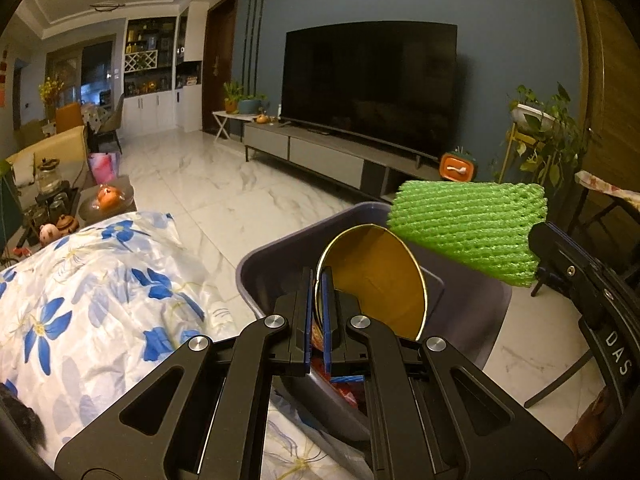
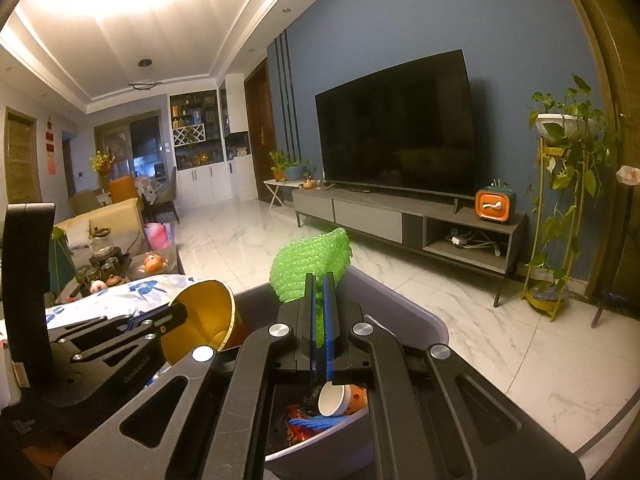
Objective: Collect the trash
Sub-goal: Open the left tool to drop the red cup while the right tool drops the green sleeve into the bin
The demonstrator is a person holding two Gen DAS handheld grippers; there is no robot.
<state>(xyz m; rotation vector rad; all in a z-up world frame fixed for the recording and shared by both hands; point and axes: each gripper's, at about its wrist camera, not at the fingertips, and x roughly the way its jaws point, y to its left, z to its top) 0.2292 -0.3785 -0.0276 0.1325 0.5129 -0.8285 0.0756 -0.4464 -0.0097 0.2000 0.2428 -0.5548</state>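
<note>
Got my left gripper [image 1: 317, 280] fingers pinching a gold paper cup [image 1: 376, 276], right gripper [image 2: 320, 284] fingers pinching green foam netting [image 2: 308, 268], both over the trash bin [image 1: 276, 264].

Green foam net [image 1: 468, 226], gold cup [image 1: 376, 276], blue-flowered white cloth [image 1: 92, 280], grey bin [image 1: 468, 304]

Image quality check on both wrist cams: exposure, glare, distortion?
Left wrist: dim warm light, strong fisheye bend, dark corner vignette, green foam net sharp, TV without glare. Right wrist: ceiling blown out white, rest readable, gold paper cup sharp.
</note>
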